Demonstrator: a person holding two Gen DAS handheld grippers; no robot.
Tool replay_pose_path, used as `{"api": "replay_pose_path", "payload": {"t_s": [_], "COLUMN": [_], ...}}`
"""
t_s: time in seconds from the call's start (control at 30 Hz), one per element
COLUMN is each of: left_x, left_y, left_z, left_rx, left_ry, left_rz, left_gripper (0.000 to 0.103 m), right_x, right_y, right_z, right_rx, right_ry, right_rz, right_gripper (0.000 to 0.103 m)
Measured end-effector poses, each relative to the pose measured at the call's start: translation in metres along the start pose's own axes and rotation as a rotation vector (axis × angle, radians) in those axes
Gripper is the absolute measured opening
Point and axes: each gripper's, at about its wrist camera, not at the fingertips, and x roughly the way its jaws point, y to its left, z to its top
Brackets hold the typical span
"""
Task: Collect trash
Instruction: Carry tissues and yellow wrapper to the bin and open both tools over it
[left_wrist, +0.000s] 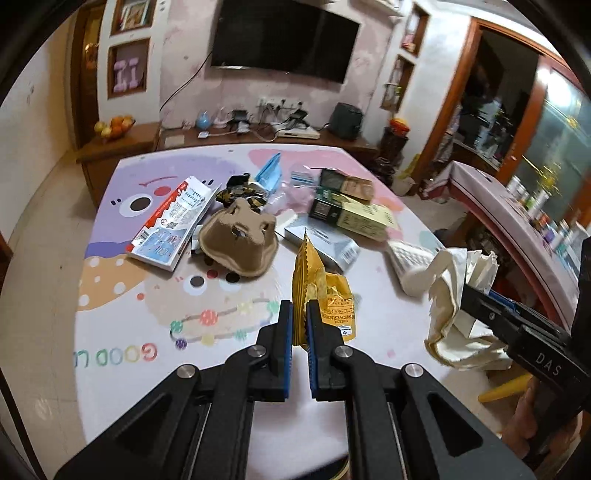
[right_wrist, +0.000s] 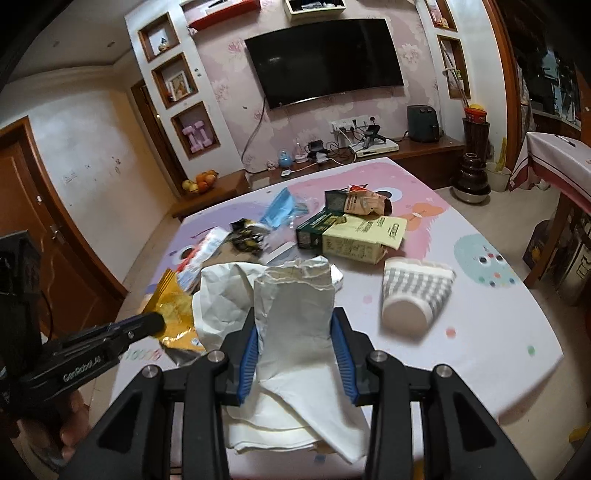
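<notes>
My left gripper pinches a yellow wrapper upright; right gripper clamps crumpled paper (long axis vertical) above the cartoon-printed tabletop.

**Layout of items on my table**

My left gripper pinches the snack wrapper upright above the table's near part. To its right, my right gripper clasps the crumpled paper, held beside the wrapper. Behind the wrapper lies a flat box; left of that sits the egg carton piece, and further left a long carton. Behind the crumpled paper lies the tea box, with a smaller packet behind it. The paper cup lies on its side right of the paper. Beyond the table stands a cabinet under the television.
</notes>
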Motion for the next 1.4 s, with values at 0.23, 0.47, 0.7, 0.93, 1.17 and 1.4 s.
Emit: {"api": "replay_pose_path", "payload": {"t_s": [0.23, 0.47, 0.7, 0.93, 1.17, 1.4], "left_x": [-0.036, -0.016, 0.049, 0.121, 0.157, 0.168], "left_y": [-0.025, -0.060, -0.083, -0.085, -0.085, -0.085], "left_z": [-0.061, -0.144, -0.219, -0.272, -0.295, -0.292], "left_rx": [0.084, 0.106, 0.213, 0.259, 0.285, 0.253], "left_ry": [0.045, 0.230, 0.392, 0.510, 0.540, 0.545], "left_rz": [-0.051, -0.093, -0.015, 0.041, 0.083, 0.100], "left_gripper": [0.005, 0.005, 0.005, 0.006, 0.007, 0.036], "right_x": [-0.041, -0.021, 0.047, 0.105, 0.138, 0.154], "right_y": [0.003, -0.029, -0.091, -0.136, -0.145, -0.150], "right_z": [-0.072, -0.154, -0.236, -0.305, -0.333, -0.346], "right_rx": [0.022, 0.118, 0.305, 0.487, 0.506, 0.496], "right_ry": [0.049, 0.209, 0.355, 0.465, 0.562, 0.623], "right_rz": [0.007, -0.065, -0.140, -0.171, -0.143, -0.141], "right_gripper": [0.037, 0.037, 0.038, 0.038, 0.041, 0.056]}}
